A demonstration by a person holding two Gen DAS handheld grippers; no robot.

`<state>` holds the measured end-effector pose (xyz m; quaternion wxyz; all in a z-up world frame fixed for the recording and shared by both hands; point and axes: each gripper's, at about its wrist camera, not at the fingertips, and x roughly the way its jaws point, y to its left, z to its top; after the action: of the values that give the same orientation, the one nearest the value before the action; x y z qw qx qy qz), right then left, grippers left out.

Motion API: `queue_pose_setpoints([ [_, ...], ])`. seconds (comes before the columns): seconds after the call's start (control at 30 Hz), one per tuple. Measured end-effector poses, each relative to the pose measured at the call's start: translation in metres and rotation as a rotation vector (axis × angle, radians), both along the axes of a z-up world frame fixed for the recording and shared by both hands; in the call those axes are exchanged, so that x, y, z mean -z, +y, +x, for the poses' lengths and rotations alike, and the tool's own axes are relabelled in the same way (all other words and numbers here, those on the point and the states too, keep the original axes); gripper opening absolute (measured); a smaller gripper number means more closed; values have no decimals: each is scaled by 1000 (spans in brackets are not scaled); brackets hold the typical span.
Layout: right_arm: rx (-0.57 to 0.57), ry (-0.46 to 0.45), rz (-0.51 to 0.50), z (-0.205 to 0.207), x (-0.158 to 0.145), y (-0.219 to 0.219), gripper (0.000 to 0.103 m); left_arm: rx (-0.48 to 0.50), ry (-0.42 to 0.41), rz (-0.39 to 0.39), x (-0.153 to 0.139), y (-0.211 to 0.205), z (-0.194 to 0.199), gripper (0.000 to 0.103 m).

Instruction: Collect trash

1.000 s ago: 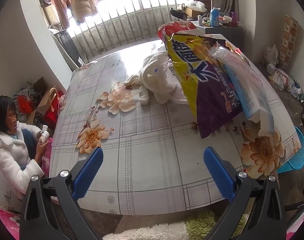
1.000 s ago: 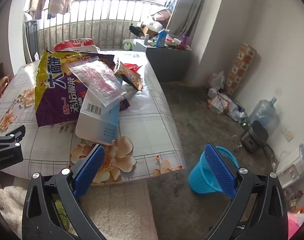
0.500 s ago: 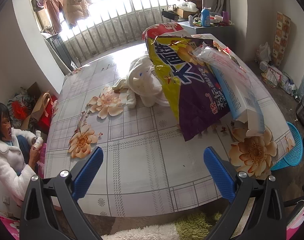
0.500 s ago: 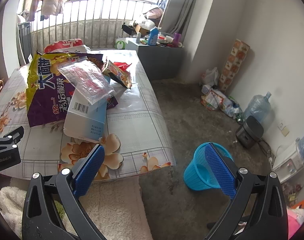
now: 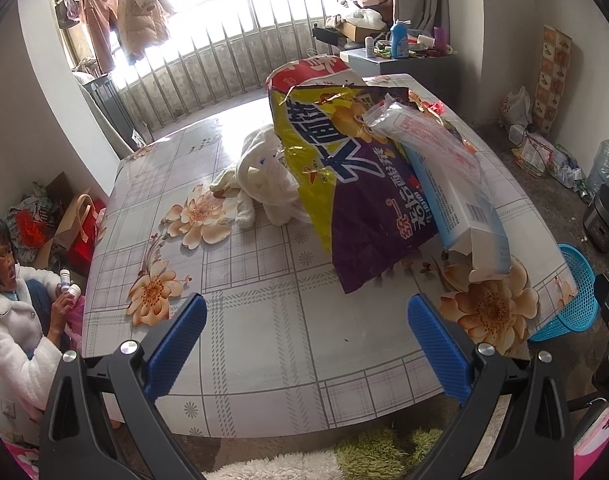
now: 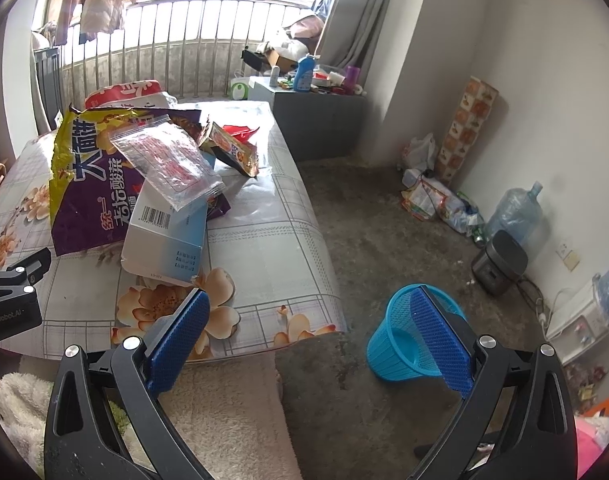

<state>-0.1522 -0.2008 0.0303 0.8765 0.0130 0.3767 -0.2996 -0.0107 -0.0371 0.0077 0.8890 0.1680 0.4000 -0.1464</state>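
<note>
A pile of trash lies on the flowered table: a big yellow and purple snack bag, a white and blue carton, a clear plastic zip bag, a small orange wrapper and a red and white bag behind. A blue mesh bin stands on the floor right of the table. My left gripper is open and empty over the table's near edge. My right gripper is open and empty, between table corner and bin.
A white cloth lies on the table left of the bags. A person in white sits at the far left. A grey cabinet stands behind the table. A rice cooker and water jug stand by the right wall.
Both grippers have drawn back and up from the table, so more of the table and floor shows. Both stay open and empty.
</note>
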Motion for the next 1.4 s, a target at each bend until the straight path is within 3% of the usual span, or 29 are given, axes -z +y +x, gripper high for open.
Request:
queue_pose_setpoints([
  [1.4,18,-4,-2,-2,-6,-4,96,4,2,2,0,-7,2,99],
])
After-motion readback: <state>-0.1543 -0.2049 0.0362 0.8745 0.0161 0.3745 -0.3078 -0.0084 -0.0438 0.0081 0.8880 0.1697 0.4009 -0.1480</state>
